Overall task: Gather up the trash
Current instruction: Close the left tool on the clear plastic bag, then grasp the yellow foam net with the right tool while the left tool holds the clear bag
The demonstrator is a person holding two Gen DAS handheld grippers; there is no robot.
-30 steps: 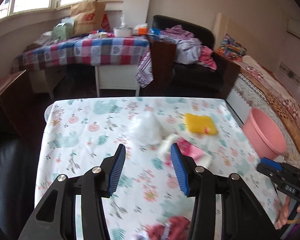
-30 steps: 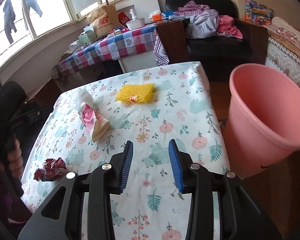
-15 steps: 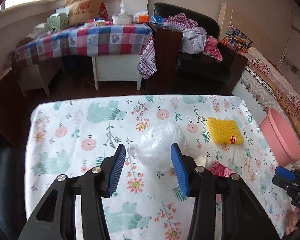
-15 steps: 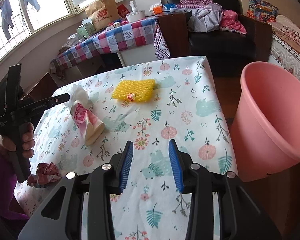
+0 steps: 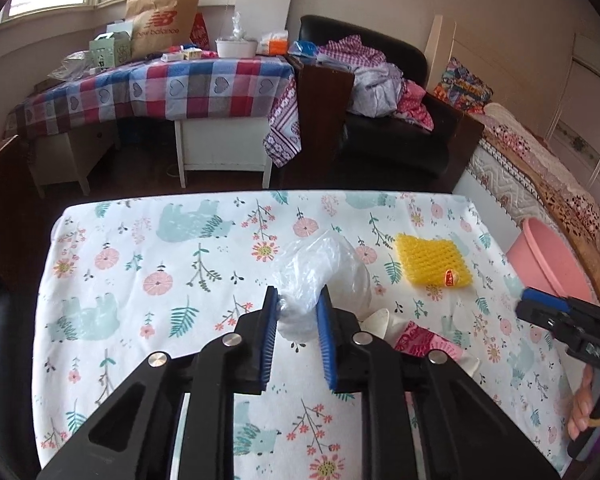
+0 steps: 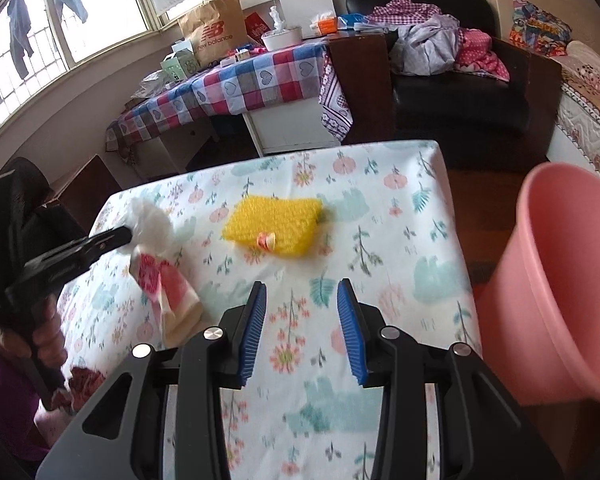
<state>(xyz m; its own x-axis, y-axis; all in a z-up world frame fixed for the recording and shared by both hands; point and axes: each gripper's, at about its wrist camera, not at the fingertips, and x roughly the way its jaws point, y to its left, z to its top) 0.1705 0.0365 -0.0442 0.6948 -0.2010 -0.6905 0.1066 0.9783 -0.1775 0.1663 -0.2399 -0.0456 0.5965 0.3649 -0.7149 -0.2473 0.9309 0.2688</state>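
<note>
1. Left wrist view: the left gripper [image 5: 297, 312] has just closed its jaws on the plastic bag [image 5: 324, 276] lying on the bench [image 5: 140, 280].
2. The right gripper [image 6: 302, 320], jaws apart and empty, hovers near the yellow net [image 6: 274, 226], which lies right of the bag.

The left gripper [image 5: 297, 312] has come forward over the table [image 5: 140, 280] to the plastic bag [image 5: 324, 268], and its jaws have just been closing, now pinching the bag's near end. The right gripper [image 6: 302, 312] has drifted toward the yellow net [image 6: 274, 224]
</note>
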